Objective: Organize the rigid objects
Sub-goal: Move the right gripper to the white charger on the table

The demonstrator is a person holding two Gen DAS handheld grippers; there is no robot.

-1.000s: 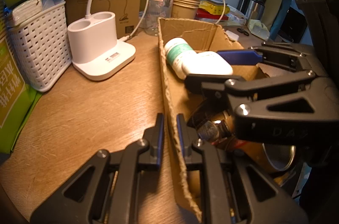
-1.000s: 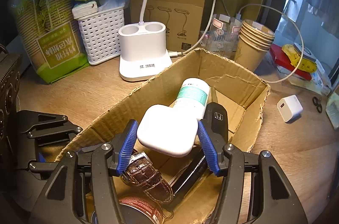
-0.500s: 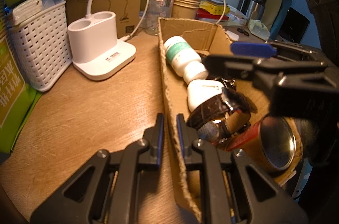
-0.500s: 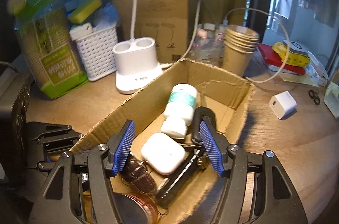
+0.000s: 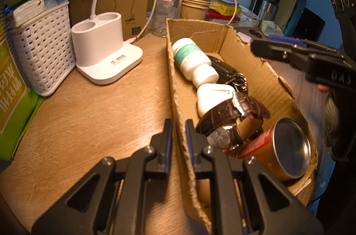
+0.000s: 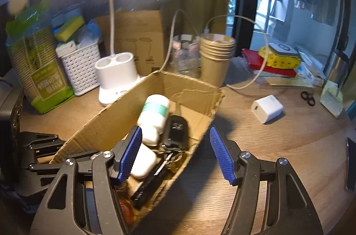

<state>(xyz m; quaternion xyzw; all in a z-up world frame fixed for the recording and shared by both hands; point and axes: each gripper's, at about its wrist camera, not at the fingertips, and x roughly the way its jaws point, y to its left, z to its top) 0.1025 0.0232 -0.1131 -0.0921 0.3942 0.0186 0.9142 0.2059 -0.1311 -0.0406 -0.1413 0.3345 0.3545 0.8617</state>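
The white earbud case (image 5: 214, 97) that sat between the right gripper's (image 6: 175, 151) blue pads a second ago now lies down in the cardboard box (image 5: 242, 57), and that gripper has pulled back and swung rightward, so its right finger (image 6: 221, 155) stands outside the box over the wooden table (image 6: 278, 146). Its jaws have just been opening and stand wide, with nothing pressed between them; the box's near right wall runs through the gap. Beside its left finger (image 6: 130, 153) lie the case and, just beyond, the white pill bottle (image 6: 154, 115) and a black car key (image 6: 175, 130).

The left gripper (image 5: 178, 139) is pinched almost fully closed on the box's left wall, one finger outside, one inside. Just right of its inner finger lie a brown leather watch (image 5: 231, 119) and a tin can (image 5: 280, 150); the case is ahead of them.
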